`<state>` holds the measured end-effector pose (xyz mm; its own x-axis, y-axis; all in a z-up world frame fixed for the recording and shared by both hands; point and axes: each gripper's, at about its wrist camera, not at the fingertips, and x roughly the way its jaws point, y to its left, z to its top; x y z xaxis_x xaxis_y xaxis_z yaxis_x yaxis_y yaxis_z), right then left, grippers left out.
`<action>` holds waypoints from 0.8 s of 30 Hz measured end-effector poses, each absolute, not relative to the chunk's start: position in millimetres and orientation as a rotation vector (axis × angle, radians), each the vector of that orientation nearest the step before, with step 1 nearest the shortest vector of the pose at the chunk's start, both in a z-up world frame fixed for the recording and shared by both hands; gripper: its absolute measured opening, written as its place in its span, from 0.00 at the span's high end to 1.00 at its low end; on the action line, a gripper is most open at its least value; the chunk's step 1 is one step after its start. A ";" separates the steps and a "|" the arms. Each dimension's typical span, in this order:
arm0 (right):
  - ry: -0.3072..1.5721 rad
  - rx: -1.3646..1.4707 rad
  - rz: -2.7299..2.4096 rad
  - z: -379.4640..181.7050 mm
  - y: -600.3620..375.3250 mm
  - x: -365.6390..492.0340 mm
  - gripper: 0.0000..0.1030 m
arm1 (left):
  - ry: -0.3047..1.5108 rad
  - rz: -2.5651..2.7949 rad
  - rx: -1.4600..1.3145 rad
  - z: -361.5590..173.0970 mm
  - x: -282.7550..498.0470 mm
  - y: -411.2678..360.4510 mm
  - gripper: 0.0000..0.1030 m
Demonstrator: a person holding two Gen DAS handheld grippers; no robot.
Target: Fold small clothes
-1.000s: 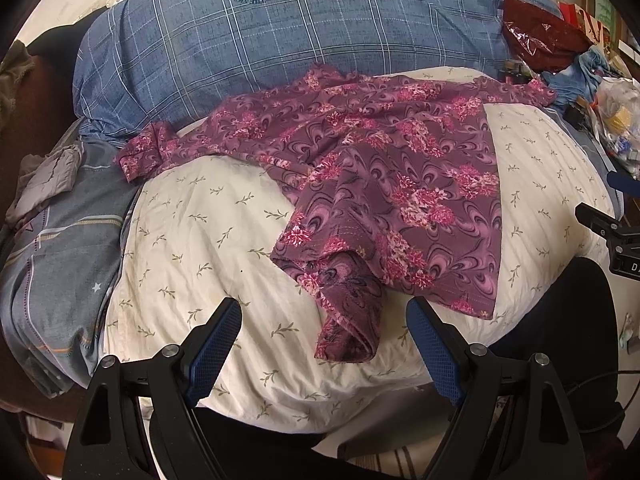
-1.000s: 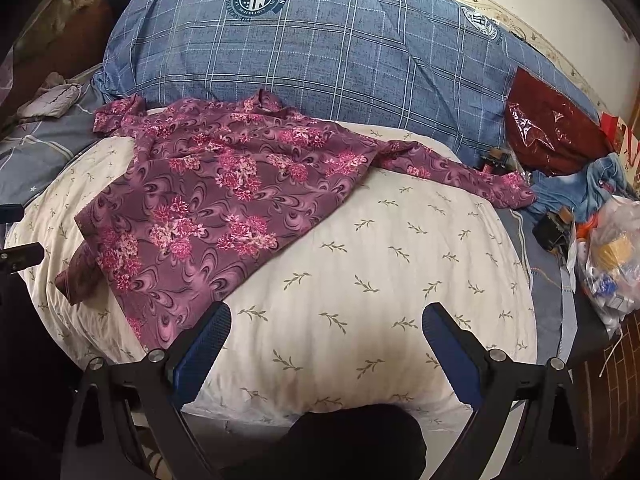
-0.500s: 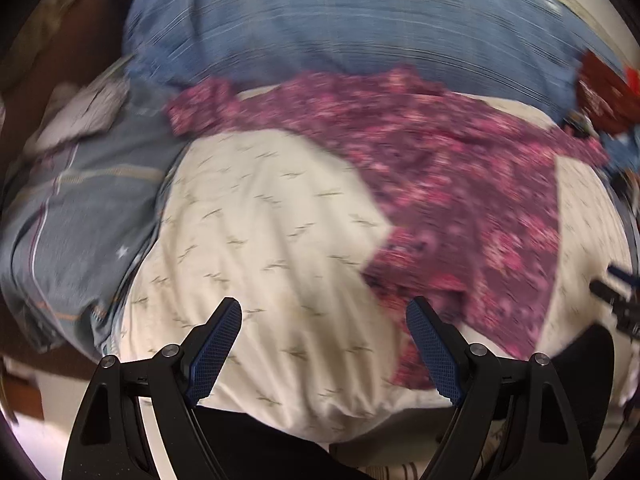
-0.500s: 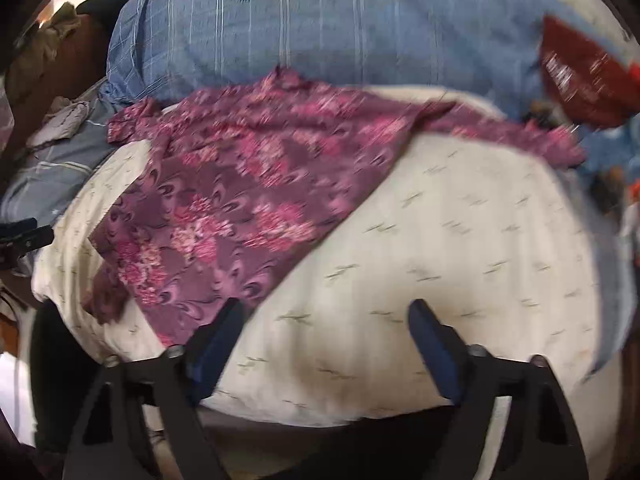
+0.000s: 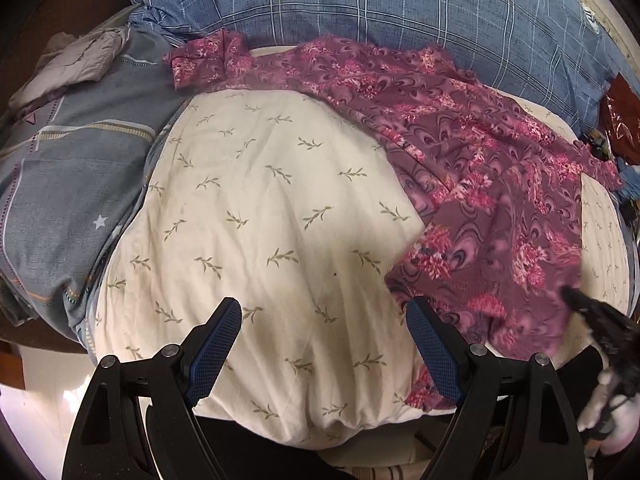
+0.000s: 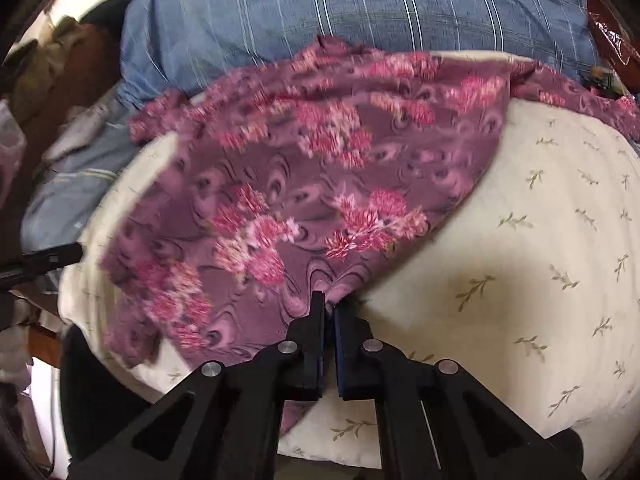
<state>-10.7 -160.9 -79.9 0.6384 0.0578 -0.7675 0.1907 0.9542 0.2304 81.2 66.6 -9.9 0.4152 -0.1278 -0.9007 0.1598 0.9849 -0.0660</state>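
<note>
A purple shirt with pink flowers (image 5: 472, 168) lies spread on a cream leaf-print cushion (image 5: 260, 216), one sleeve reaching far left. My left gripper (image 5: 324, 348) is open and empty above the bare cushion, left of the shirt's near hem. In the right wrist view the shirt (image 6: 304, 184) fills the middle. My right gripper (image 6: 327, 312) is shut on the shirt's near hem, which puckers at the fingertips. The right gripper also shows at the right edge of the left wrist view (image 5: 600, 320).
A blue plaid pillow (image 5: 380, 4) lies behind the cushion. Grey-blue bedding (image 5: 68, 168) and a grey garment (image 5: 76, 60) lie at the left. A dark red bag (image 5: 624, 116) and clutter sit at the far right. The cushion's right half (image 6: 540, 248) is bare.
My right gripper has moved left to the shirt's near hem and shut on it. My left gripper has swung left over the bare cushion and stays open.
</note>
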 end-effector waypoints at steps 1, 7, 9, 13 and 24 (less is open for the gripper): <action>0.851 0.318 -0.091 -70.6 -172.2 -20.1 0.97 | 1.129 -0.183 0.032 -9.8 83.1 66.3 0.18; 0.713 0.398 -0.378 -30.0 -292.3 -83.7 0.97 | 1.162 -0.197 0.032 -21.1 98.9 54.8 0.18; 0.745 0.488 -0.421 -42.9 -326.3 -91.2 0.97 | 1.209 -0.211 0.019 -32.4 108.6 43.6 0.18; 0.785 0.526 -0.409 -65.8 -333.2 -86.9 0.97 | 1.293 -0.244 0.004 -50.7 118.3 19.8 0.19; 0.848 0.506 -0.397 -73.6 -331.8 -77.9 0.95 | 1.387 -0.319 -0.018 -74.9 109.8 18.5 0.18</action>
<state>-77.9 -331.8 -73.6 0.6013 -0.1313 -0.7882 0.5217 0.8117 0.2627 109.8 18.5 -74.9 0.1471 -0.2322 -0.9615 0.2110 0.9570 -0.1989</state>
